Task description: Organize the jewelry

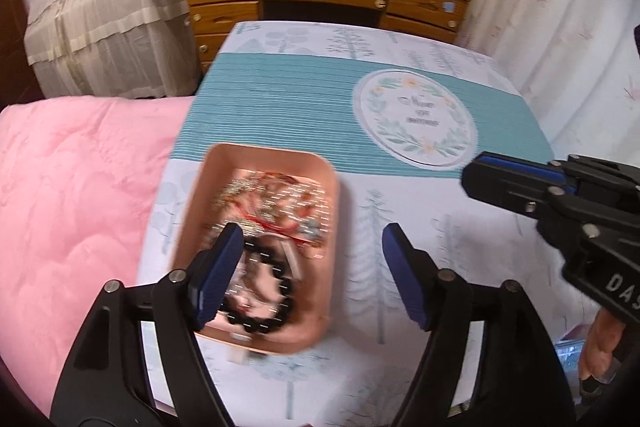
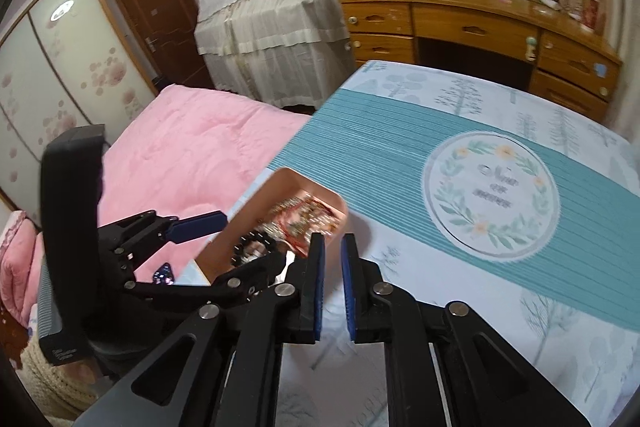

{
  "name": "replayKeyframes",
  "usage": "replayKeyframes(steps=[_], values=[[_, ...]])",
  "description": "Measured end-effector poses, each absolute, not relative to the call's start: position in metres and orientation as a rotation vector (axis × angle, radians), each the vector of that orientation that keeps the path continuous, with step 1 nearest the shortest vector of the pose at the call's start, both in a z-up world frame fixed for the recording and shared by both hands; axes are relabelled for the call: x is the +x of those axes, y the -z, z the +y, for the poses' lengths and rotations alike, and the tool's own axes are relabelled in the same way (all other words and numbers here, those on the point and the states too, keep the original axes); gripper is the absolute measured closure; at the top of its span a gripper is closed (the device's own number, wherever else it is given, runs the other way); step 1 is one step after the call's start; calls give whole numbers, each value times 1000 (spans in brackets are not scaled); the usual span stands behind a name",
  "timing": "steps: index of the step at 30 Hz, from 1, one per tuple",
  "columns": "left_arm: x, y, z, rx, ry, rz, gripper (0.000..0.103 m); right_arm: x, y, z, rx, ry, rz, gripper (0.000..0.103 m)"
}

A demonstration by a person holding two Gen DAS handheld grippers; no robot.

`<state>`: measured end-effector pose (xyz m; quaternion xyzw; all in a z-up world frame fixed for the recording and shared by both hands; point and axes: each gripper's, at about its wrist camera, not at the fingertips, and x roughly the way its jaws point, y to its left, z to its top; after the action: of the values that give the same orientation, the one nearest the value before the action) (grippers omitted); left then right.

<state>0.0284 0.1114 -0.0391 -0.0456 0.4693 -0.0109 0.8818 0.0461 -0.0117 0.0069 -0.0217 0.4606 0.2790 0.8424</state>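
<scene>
Bare tablecloth right of the pink tray, pink quilt hard against its left.

tray on table | bracelet in tray | quilt left

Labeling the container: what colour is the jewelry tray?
Pale peach-pink jewelry tray, clearest in the left wrist view.

Home bedroom: pink quilt, wooden desk
</scene>
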Motion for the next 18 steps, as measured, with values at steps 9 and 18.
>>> replayKeyframes(steps=[9,18], values=[[3,47,49,-106,112,964,31,-10,9,-84,7,-414,912,72],[-10,64,14,-137,114,989,31,-47,35,-149,104,-281,896,65]])
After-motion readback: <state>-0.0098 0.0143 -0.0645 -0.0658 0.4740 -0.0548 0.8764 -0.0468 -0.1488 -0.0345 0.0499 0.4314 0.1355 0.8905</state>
